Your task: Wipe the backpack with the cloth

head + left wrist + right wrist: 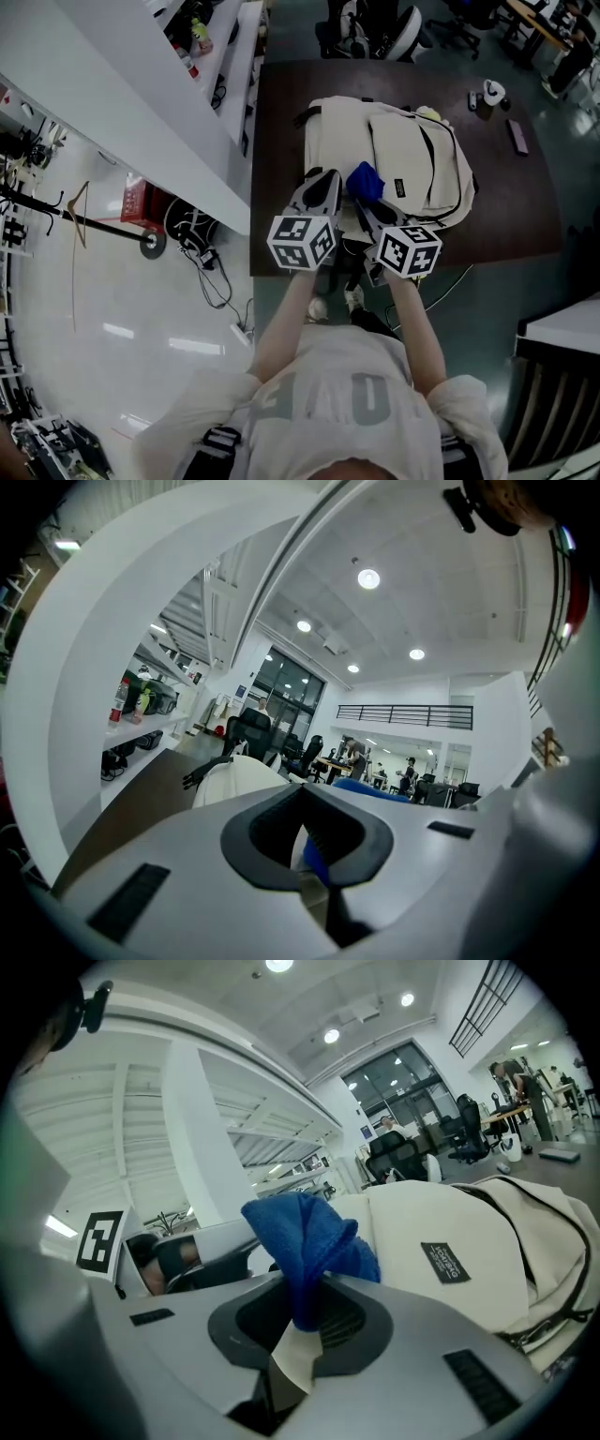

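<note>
Now the cream backpack (412,159) lies flat on the dark brown tabletop (506,197), with its black-edged straps and zips facing up. Both grippers reach in over its near edge, side by side.

The right gripper (364,202) has its jaws pinched onto the blue cloth (365,180). In the right gripper view, the cloth (305,1232) rises from between the dark pads of the right gripper (300,1321) as a bunched, folded tuft. Behind it the backpack (450,1232) fills the right half of the picture. A small black label (444,1262) sits on its front panel. From above, the cloth hangs just over the backpack's near part, beside that label (398,185). No view shows clearly whether it touches the fabric.

The left gripper (323,183) lies over the backpack's near left corner, just beside the cloth. In the left gripper view, the jaws of the left gripper (305,841) are drawn close together. Only a narrow slit remains, and a sliver of cream and of the blue cloth (316,860) shows through it. Nothing can be seen clamped between them. Beyond the jaws, the rounded top of the backpack (239,775) rests on the tabletop (141,799).

A few small items (489,94) sit well apart from the backpack at the far right of the tabletop. A white shelf unit (141,103) runs along its left side.
</note>
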A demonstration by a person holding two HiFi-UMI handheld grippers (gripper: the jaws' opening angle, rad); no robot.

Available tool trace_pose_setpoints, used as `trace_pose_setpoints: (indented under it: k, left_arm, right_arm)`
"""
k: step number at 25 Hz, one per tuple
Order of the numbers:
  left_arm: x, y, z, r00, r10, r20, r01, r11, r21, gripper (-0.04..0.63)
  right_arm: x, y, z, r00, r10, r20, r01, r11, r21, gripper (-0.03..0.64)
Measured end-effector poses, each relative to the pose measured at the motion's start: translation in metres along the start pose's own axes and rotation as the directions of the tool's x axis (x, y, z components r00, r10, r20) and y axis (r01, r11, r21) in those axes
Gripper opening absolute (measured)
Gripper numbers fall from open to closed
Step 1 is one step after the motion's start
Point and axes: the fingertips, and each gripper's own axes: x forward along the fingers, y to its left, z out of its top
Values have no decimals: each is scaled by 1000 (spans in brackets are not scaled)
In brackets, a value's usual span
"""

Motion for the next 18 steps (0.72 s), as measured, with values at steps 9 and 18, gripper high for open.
trace_pose_setpoints:
  k: [9, 18]
  left_arm:
    - [4, -2, 2, 1000, 7, -11, -7, 1000, 6, 5]
    - [21, -6, 11, 1000, 20, 5, -20, 1000, 19, 5]
  right_arm:
    - [-16, 9, 17, 999, -6, 44, 6, 1000, 6, 43]
    - [-3, -38, 178, 964, 2, 266, 47, 984, -175, 43]
